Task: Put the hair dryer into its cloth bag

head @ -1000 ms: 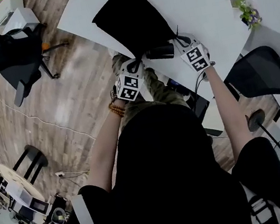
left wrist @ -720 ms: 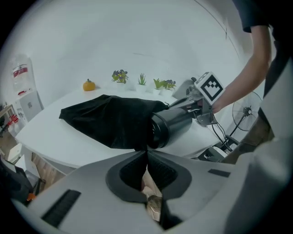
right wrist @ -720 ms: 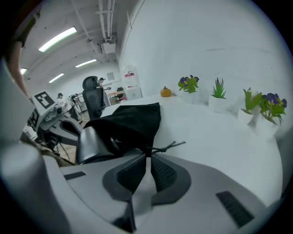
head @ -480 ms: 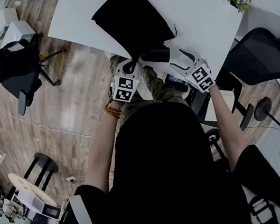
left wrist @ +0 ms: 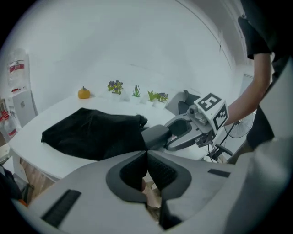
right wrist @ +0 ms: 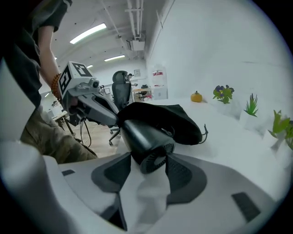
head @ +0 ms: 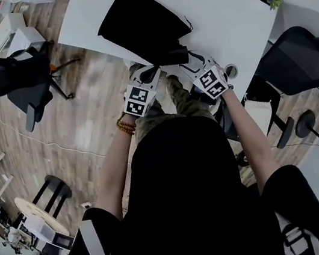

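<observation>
bright, even light from ceiling tubes (right wrist: 87, 33); white desk (head: 219, 15) glares; strong fisheye bending, dark corners, blurred foreground.

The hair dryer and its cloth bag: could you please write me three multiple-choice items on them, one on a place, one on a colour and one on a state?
1. Where does the cloth bag lie?
A. On the wooden floor
B. On the white table
C. On an office chair

2. What colour is the cloth bag?
A. Black
B. Red
C. White

3. How does the hair dryer stand to the bag?
A. Wholly inside it
B. Partly inside, its grilled end sticking out
C. Lying well apart from it

Answers:
1 B: the head view shows the bag flat on the white tabletop.
2 A: the bag is black in every view.
3 B: in the right gripper view the cloth covers the dryer's front, while its grilled end is bare.
</observation>
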The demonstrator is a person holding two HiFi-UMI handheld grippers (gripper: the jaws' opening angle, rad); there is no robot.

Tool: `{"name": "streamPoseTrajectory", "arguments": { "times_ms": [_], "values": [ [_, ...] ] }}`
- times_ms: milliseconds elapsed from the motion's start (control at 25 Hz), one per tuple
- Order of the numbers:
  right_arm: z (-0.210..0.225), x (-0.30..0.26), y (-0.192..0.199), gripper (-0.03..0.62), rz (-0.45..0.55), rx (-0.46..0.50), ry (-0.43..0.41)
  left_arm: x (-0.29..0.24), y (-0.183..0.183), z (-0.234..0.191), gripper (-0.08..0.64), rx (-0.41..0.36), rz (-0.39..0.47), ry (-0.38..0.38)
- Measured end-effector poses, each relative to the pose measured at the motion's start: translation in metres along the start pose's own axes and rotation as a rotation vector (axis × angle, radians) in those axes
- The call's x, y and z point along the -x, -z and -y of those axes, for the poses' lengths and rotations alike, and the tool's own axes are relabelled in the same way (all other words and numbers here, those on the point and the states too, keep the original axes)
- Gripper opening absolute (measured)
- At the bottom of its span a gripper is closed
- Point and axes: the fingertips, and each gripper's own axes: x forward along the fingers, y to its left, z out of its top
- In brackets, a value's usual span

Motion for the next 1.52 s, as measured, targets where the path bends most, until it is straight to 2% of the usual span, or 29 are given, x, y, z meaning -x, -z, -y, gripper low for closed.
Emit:
{"name": "streamPoseTrajectory", "arguments": {
  "times_ms": [80, 160, 320, 400, 520, 640, 680, 760, 880, 960, 1040, 1160, 1280, 1400, 1520],
  "values": [
    [0.001, 0.0, -0.005, 0.247, 0.009, -0.01, 0.003, 0.006, -0.023, 0.001, 0.031, -0.018, 0.058, 0.023],
    [-0.003, -0.002, -0.01, 0.247, 0.031, -0.061, -0.005, 0.006, -0.041, 0.004, 0.029, -0.047, 0.076, 0.049],
    [-0.001, -0.008, -0.019, 0.229, 0.092, -0.208, 0.018, 0.007, -0.048, 0.006, 0.029, -0.134, 0.044, 0.09],
    [0.013, -0.003, -0.024, 0.198, 0.15, -0.33, 0.058, 0.015, -0.044, 0.006, 0.029, -0.153, 0.031, 0.105],
    [0.038, 0.004, -0.031, 0.16, 0.226, -0.462, 0.111, 0.022, -0.025, 0.008, 0.029, -0.236, -0.05, 0.132],
    [0.042, -0.002, -0.041, 0.161, 0.225, -0.43, 0.098, 0.01, 0.007, 0.008, 0.029, -0.329, -0.175, 0.138],
    [0.04, -0.006, -0.045, 0.161, 0.222, -0.418, 0.086, 0.001, 0.015, 0.006, 0.031, -0.332, -0.206, 0.129],
    [0.035, -0.013, -0.051, 0.161, 0.221, -0.404, 0.065, -0.018, 0.027, 0.002, 0.031, -0.287, -0.252, 0.104],
    [0.028, -0.018, -0.052, 0.167, 0.208, -0.364, 0.034, -0.039, 0.036, -0.007, 0.031, -0.142, -0.284, 0.071],
    [0.022, -0.018, -0.044, 0.208, 0.154, -0.274, -0.019, -0.037, 0.035, -0.01, 0.031, -0.067, -0.27, 0.057],
    [0.024, -0.014, -0.032, 0.25, 0.078, -0.12, -0.078, -0.026, 0.033, -0.013, 0.031, -0.066, -0.246, 0.033],
    [0.052, -0.007, -0.02, 0.276, -0.01, 0.116, -0.111, -0.015, 0.034, -0.019, 0.031, -0.075, -0.214, -0.013],
    [0.062, -0.01, -0.03, 0.32, -0.063, 0.39, -0.195, -0.012, 0.039, -0.02, 0.031, -0.04, -0.212, -0.043],
    [0.058, -0.019, -0.045, 0.354, -0.113, 0.638, -0.283, -0.013, 0.043, -0.014, 0.031, -0.05, -0.229, -0.038],
    [0.045, -0.027, -0.06, 0.357, -0.15, 0.789, -0.369, -0.014, 0.041, -0.01, 0.031, -0.062, -0.23, -0.037]
  ]
}}
